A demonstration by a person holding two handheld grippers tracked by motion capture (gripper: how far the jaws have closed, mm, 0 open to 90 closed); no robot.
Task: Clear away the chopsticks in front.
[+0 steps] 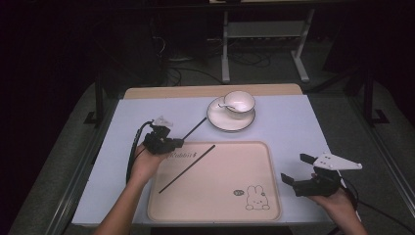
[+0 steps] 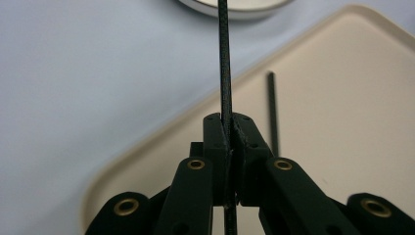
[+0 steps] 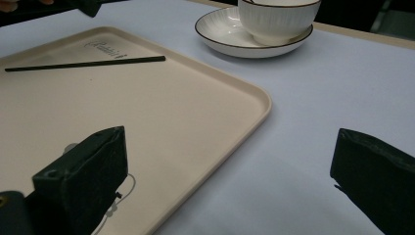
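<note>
Carry chopstick (image 2: 224, 73) level over tray (image 1: 274, 196) far-left corner, set down parallel beside second chopstick (image 1: 187, 168), release only once flat. Left gripper (image 1: 182, 142): jaws nearly closed, pinching chopstick mid-shaft, tip toward saucer (image 1: 219, 122) near table far edge. Right gripper (image 1: 295, 171): jaws wide open, empty, off tray's right edge.

i see thin black chopstick (image 2: 224, 73) | lifted, tilted | over tray's (image 1: 274, 196) far-left corner | second chopstick (image 1: 187, 168) flat, diagonal on tray
</note>
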